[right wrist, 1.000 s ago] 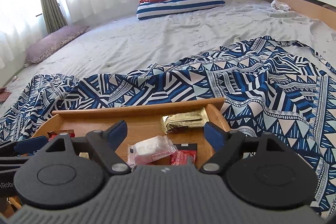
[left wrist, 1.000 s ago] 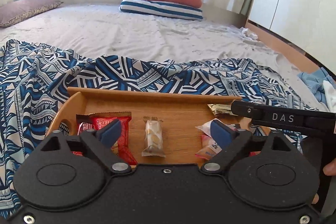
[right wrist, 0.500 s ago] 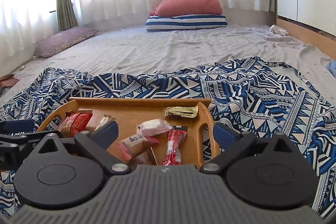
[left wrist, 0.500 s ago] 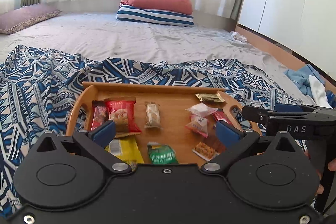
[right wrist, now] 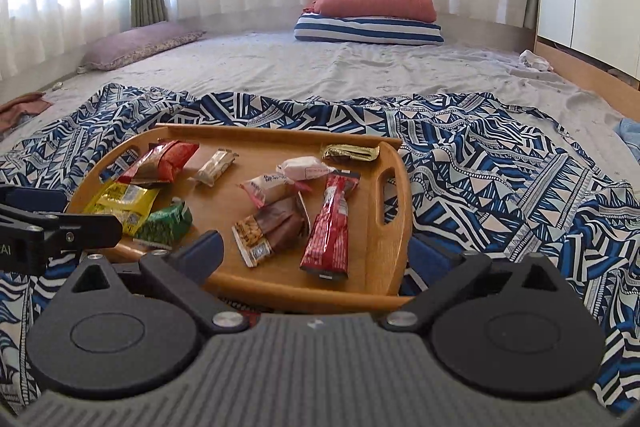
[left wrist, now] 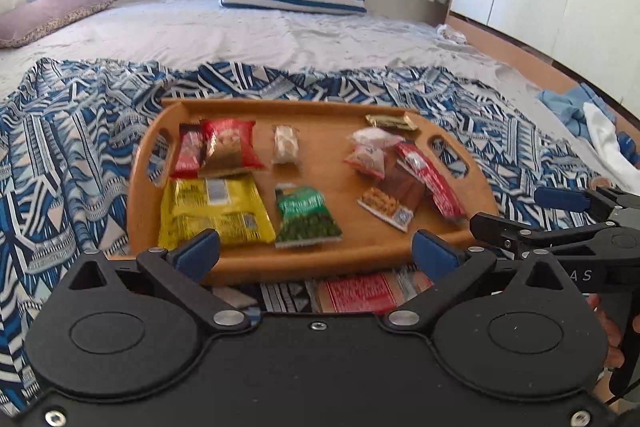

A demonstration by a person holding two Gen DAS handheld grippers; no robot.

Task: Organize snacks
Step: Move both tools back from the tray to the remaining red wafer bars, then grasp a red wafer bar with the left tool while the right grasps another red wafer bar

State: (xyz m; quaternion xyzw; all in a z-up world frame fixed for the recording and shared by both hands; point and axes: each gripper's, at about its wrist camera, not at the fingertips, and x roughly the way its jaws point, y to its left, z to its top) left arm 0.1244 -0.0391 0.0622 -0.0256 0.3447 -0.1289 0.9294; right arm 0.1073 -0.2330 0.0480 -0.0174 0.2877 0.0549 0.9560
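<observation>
Snacks lie scattered on the wooden tray (left wrist: 248,263), which rests on a patterned blue blanket (left wrist: 72,155) spread over the bed: yellow bag (left wrist: 214,207), green bag (left wrist: 308,215) and long red packet (right wrist: 330,227) among smaller wrappers. Left gripper (left wrist: 316,253) and right gripper (right wrist: 316,255) hover at the near rim, jaws spread wide with nothing between them (both have just been opening). Judged step: between placements, hands free. Next move likely calls for choosing one more packet and closing squarely on it. A red wrapper (left wrist: 356,293) lies just below the tray's near edge, half hidden behind the left gripper; labels are blurred beyond reading.
</observation>
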